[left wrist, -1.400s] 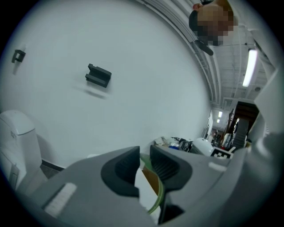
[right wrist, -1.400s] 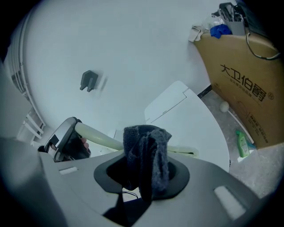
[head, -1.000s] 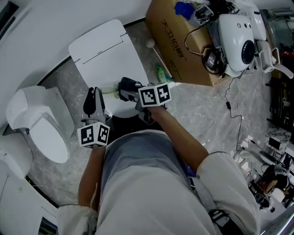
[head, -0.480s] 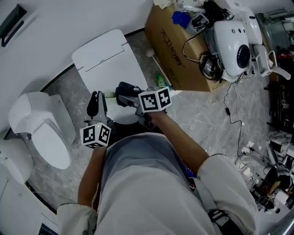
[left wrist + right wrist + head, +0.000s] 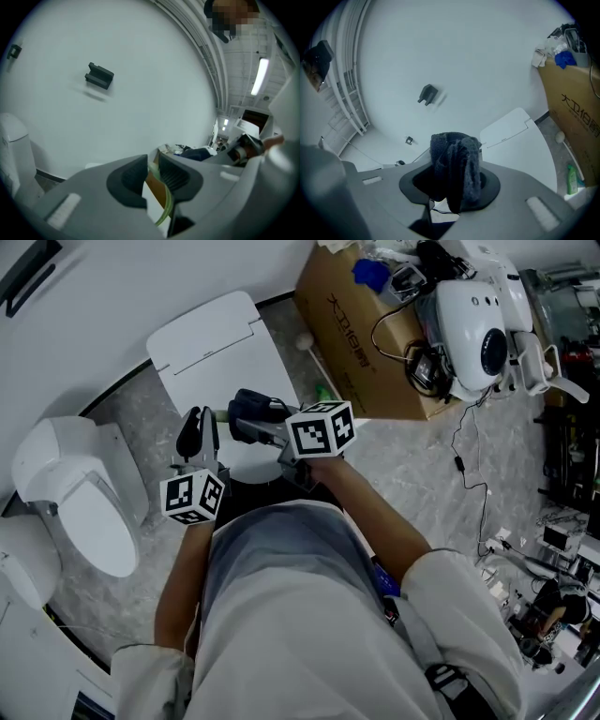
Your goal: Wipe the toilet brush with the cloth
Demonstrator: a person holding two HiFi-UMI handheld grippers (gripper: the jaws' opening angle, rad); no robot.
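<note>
Cardboard box [image 5: 367, 345] close right, toilet [image 5: 77, 491] left

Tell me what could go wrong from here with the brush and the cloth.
1. The left hand-held gripper is shut on a thin, pale green toilet brush handle. Sideways wiping pressure might twist the handle or make it slip between the pads.
2. The dark cloth sits bunched in the right hand-held gripper, with a wad sticking out past the jaws. Dragging it along the handle may tug it loose.

white toilet [image 5: 80, 498] at left; cardboard box [image 5: 361, 334] near a white panel [image 5: 220, 343].
</note>
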